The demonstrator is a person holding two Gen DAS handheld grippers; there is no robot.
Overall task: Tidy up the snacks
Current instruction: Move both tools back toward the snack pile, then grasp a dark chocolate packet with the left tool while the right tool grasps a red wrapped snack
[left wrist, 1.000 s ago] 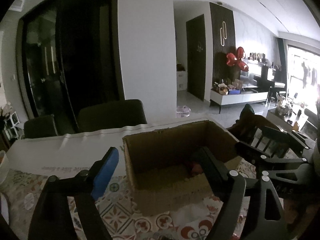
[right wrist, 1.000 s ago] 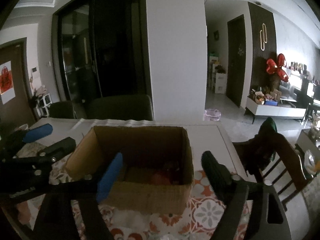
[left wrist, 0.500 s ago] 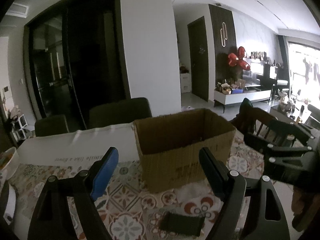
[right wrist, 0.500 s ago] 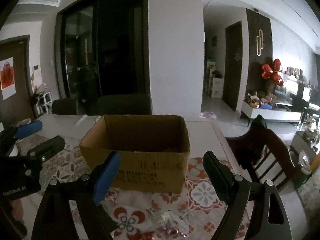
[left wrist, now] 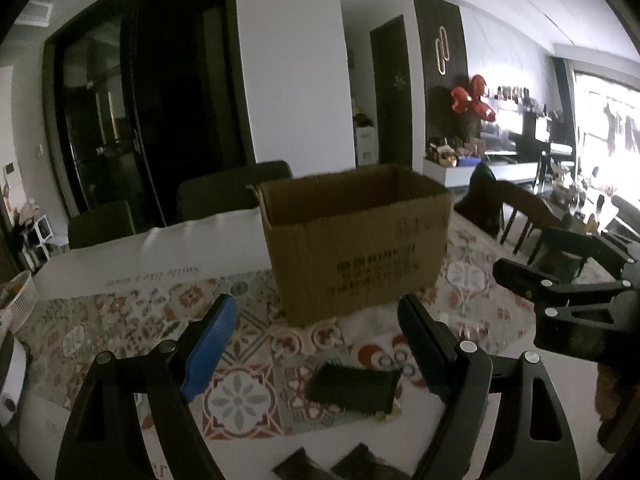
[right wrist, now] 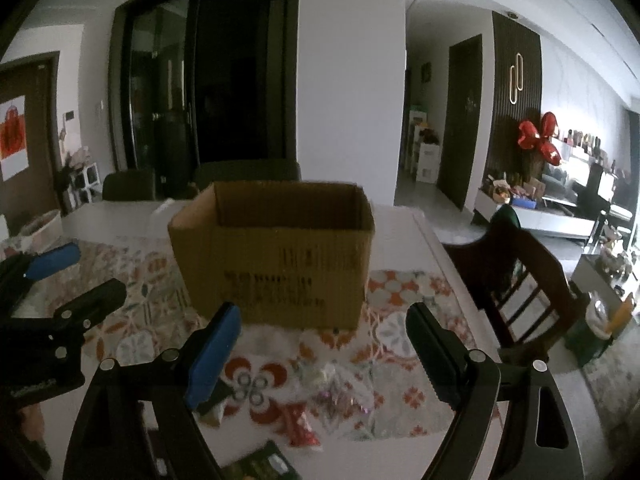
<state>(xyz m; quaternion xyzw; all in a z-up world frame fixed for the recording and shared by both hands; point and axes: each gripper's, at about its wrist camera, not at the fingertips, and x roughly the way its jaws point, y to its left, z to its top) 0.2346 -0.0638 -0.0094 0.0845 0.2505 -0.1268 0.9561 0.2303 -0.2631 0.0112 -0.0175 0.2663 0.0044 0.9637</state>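
Note:
An open cardboard box (left wrist: pixel 356 240) (right wrist: pixel 276 256) stands on the patterned tablecloth. My left gripper (left wrist: pixel 316 316) hangs open in front of it, above a dark snack packet (left wrist: pixel 354 386); two more dark packets (left wrist: pixel 332 468) lie at the bottom edge. My right gripper (right wrist: pixel 320 322) is also open and holds nothing. Below it lie a clear bag of sweets (right wrist: pixel 332 392), a red packet (right wrist: pixel 300 428) and a dark green packet (right wrist: pixel 260 464). Each gripper shows at the side of the other's view: the right gripper (left wrist: pixel 568 280) and the left gripper (right wrist: pixel 60 276).
Dark chairs (left wrist: pixel 232 192) stand behind the table, and a wooden chair (right wrist: pixel 520 276) is at the right. A white basket (left wrist: pixel 16 300) sits at the left edge. The white table (left wrist: pixel 140 260) shows bare behind the cloth.
Both grippers have drawn back from over the box and sunk lower. The box's inside has passed from view, and loose snack packets on the cloth have come into sight.

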